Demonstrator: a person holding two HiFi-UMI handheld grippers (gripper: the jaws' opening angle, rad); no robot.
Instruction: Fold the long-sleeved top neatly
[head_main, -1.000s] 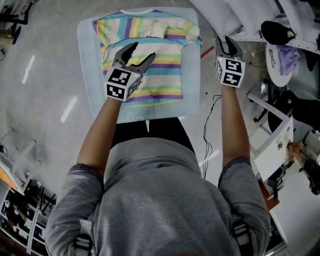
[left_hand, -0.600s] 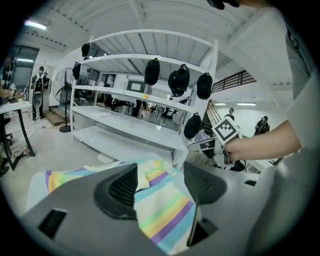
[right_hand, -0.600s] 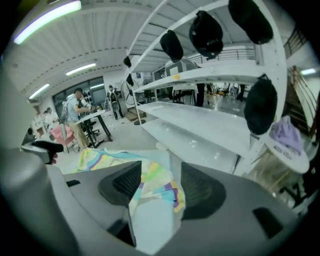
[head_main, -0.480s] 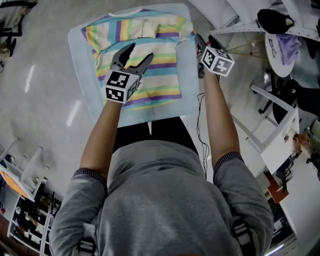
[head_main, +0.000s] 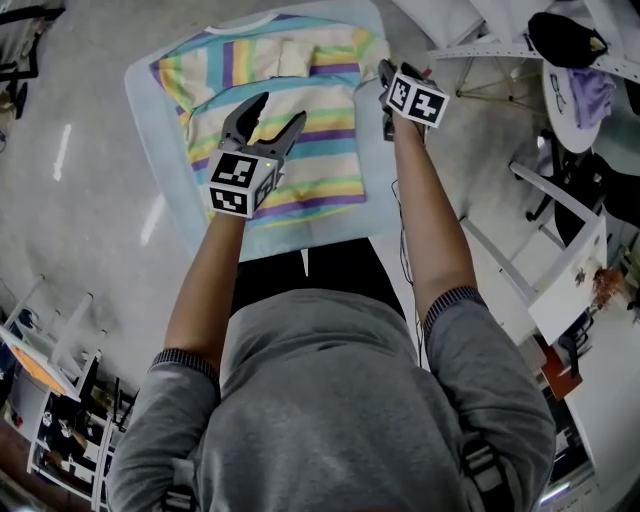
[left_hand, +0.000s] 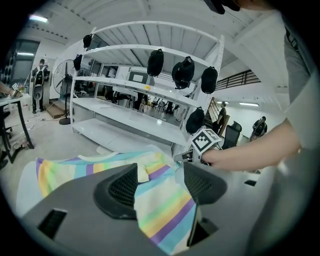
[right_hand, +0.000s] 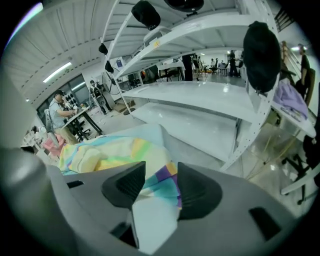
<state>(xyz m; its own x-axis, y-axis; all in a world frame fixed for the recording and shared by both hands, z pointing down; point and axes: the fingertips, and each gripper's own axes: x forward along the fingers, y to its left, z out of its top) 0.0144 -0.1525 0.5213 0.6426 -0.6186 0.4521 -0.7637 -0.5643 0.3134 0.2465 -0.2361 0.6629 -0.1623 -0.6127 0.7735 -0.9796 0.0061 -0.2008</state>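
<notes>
The long-sleeved top (head_main: 320, 170), in pastel stripes, lies flat on a light blue mat (head_main: 160, 150), with a cream sleeve (head_main: 293, 55) folded across its chest. My left gripper (head_main: 278, 110) hovers open over the middle of the top; striped cloth (left_hand: 165, 210) shows below its jaws. My right gripper (head_main: 388, 88) is at the top's right edge near the shoulder. Its jaws have just been closing. The striped hem corner (right_hand: 165, 182) and bare mat (right_hand: 150, 225) show in the gap, and the pads do not visibly press on the cloth.
A white shelf rack (head_main: 480, 55) with black caps (head_main: 560, 40) stands to the right, close to my right gripper. Beyond it is a round table with purple cloth (head_main: 590, 95). A black cable (head_main: 400, 250) trails on the floor beside the mat. People stand far off (right_hand: 60, 117).
My right gripper has dropped and swung left from beside the rack to the top's right edge, rolling as it went. My left gripper has sunk slightly over the top.
</notes>
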